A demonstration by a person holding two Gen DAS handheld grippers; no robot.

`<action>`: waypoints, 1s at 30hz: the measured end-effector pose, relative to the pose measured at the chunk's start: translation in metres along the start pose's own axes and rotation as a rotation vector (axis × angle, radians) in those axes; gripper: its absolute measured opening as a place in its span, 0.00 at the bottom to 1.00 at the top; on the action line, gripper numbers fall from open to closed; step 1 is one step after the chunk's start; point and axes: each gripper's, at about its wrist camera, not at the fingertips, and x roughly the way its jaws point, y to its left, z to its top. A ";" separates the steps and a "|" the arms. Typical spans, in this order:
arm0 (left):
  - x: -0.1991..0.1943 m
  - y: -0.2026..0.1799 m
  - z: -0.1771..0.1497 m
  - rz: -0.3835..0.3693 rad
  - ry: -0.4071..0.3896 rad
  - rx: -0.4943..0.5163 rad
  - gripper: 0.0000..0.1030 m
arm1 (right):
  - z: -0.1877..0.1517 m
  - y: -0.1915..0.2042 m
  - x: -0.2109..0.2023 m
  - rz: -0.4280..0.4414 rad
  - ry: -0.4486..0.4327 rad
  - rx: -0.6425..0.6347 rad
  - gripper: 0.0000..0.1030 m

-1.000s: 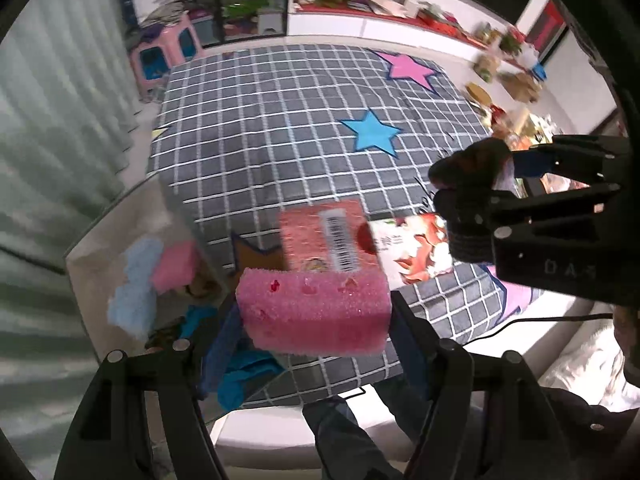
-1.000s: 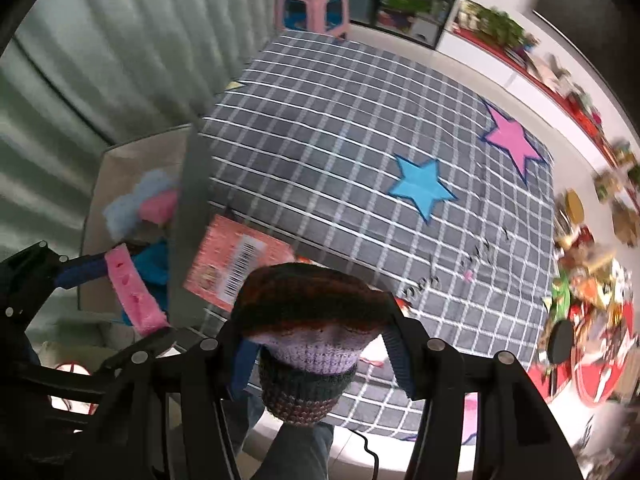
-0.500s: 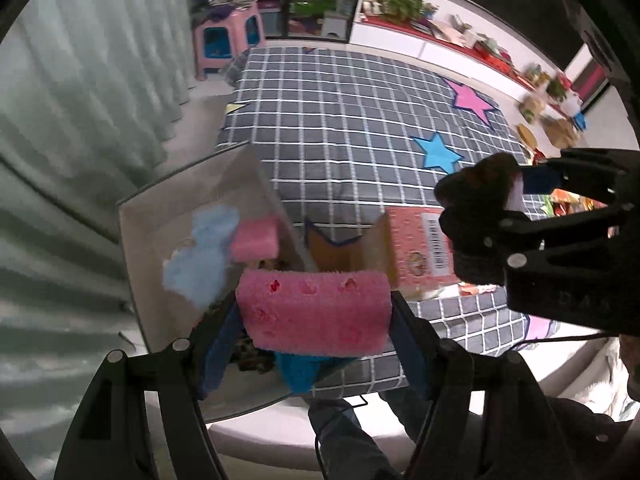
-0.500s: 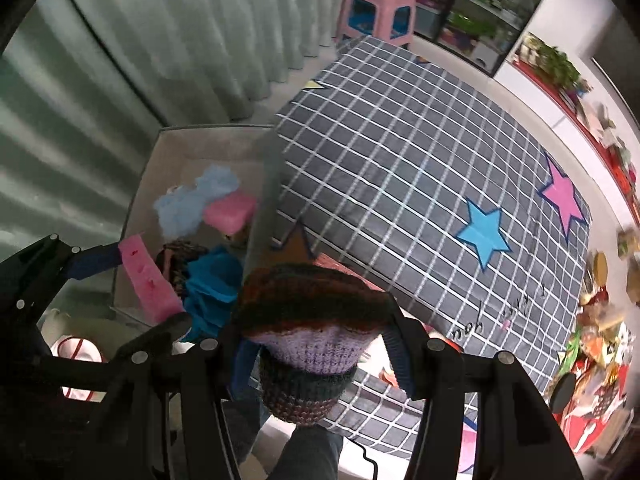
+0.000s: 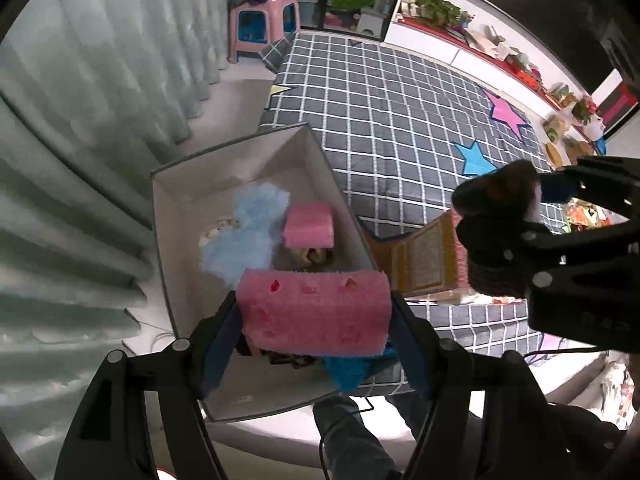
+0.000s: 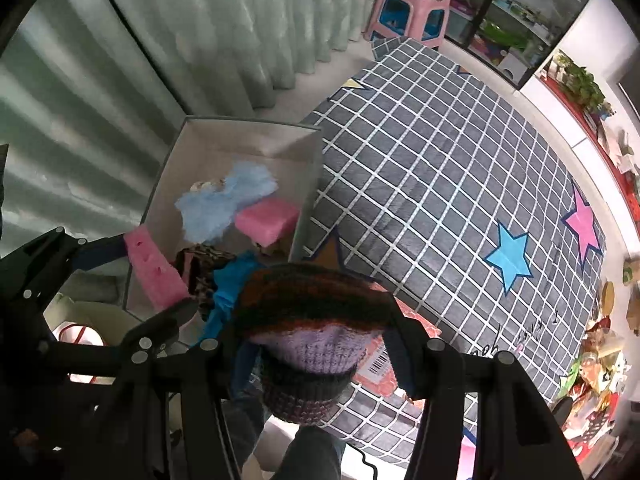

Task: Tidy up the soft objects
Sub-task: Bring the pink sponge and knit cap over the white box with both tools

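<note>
Pink sponge (image 5: 314, 312) clamped between the left gripper (image 5: 316, 320) pads, held in the air over the near end of the grey storage box (image 5: 168, 216); knitted striped hat (image 6: 312, 320) squeezed in the right gripper (image 6: 316, 332), held above the box's near right corner and the mat edge; both grippers point steeply down, side by side; inside the box: fluffy light-blue piece (image 5: 248, 236), second smaller pink sponge (image 5: 309, 225) just beside it, bright blue cloth (image 6: 228, 284) and a dark patterned fabric (image 6: 200, 264) at the near end; box stands on the floor against the grey checked mat (image 5: 400, 120) with stars; orange-red booklet (image 5: 424, 256) on the mat beside the box; pale curtain (image 5: 80, 120) left; pink stool (image 5: 260, 24) far back.
</note>
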 end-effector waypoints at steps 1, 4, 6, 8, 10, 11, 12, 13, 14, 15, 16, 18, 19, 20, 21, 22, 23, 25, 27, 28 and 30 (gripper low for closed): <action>0.001 0.002 0.000 0.003 0.001 -0.004 0.72 | 0.001 0.002 0.001 0.001 0.002 -0.004 0.56; 0.004 0.008 -0.001 0.009 0.006 -0.013 0.72 | 0.004 0.005 0.005 -0.001 0.007 -0.012 0.56; 0.007 0.011 -0.001 0.015 0.010 -0.023 0.72 | 0.007 0.008 0.008 -0.005 0.009 -0.015 0.56; 0.011 0.016 -0.003 0.017 0.017 -0.038 0.72 | 0.009 0.013 0.011 -0.015 0.008 -0.027 0.56; 0.014 0.022 -0.005 0.023 0.023 -0.056 0.72 | 0.011 0.019 0.013 -0.026 0.003 -0.044 0.56; 0.017 0.025 -0.007 0.027 0.030 -0.066 0.72 | 0.013 0.022 0.014 -0.030 0.001 -0.055 0.56; 0.018 0.027 -0.008 0.029 0.035 -0.072 0.72 | 0.014 0.026 0.015 -0.033 -0.001 -0.065 0.56; 0.020 0.029 -0.009 0.030 0.039 -0.078 0.72 | 0.015 0.029 0.016 -0.034 -0.002 -0.075 0.56; 0.022 0.033 -0.012 0.033 0.046 -0.086 0.72 | 0.016 0.033 0.017 -0.034 -0.002 -0.086 0.56; 0.023 0.035 -0.013 0.036 0.050 -0.090 0.72 | 0.017 0.035 0.019 -0.035 -0.002 -0.096 0.56; 0.024 0.038 -0.015 0.040 0.056 -0.096 0.72 | 0.018 0.038 0.020 -0.038 -0.002 -0.107 0.56; 0.025 0.040 -0.017 0.044 0.062 -0.102 0.72 | 0.019 0.042 0.023 -0.043 -0.003 -0.120 0.56; 0.026 0.042 -0.018 0.046 0.065 -0.108 0.72 | 0.020 0.043 0.024 -0.042 -0.002 -0.123 0.56; 0.026 0.043 -0.019 0.046 0.066 -0.111 0.72 | 0.020 0.044 0.025 -0.041 -0.001 -0.125 0.56; 0.026 0.043 -0.019 0.045 0.067 -0.114 0.72 | 0.020 0.045 0.026 -0.040 0.001 -0.128 0.56; 0.026 0.044 -0.020 0.045 0.067 -0.117 0.72 | 0.021 0.045 0.026 -0.039 0.002 -0.131 0.56; 0.026 0.044 -0.020 0.045 0.067 -0.117 0.72 | 0.021 0.046 0.027 -0.040 0.003 -0.135 0.56; 0.026 0.044 -0.020 0.044 0.068 -0.117 0.72 | 0.022 0.047 0.028 -0.040 0.004 -0.135 0.56; 0.027 0.044 -0.020 0.042 0.069 -0.115 0.72 | 0.024 0.047 0.028 -0.043 0.003 -0.131 0.56; 0.027 0.044 -0.020 0.041 0.069 -0.114 0.72 | 0.024 0.048 0.028 -0.043 0.002 -0.132 0.56; 0.028 0.044 -0.019 0.040 0.069 -0.111 0.72 | 0.024 0.049 0.029 -0.045 0.002 -0.133 0.56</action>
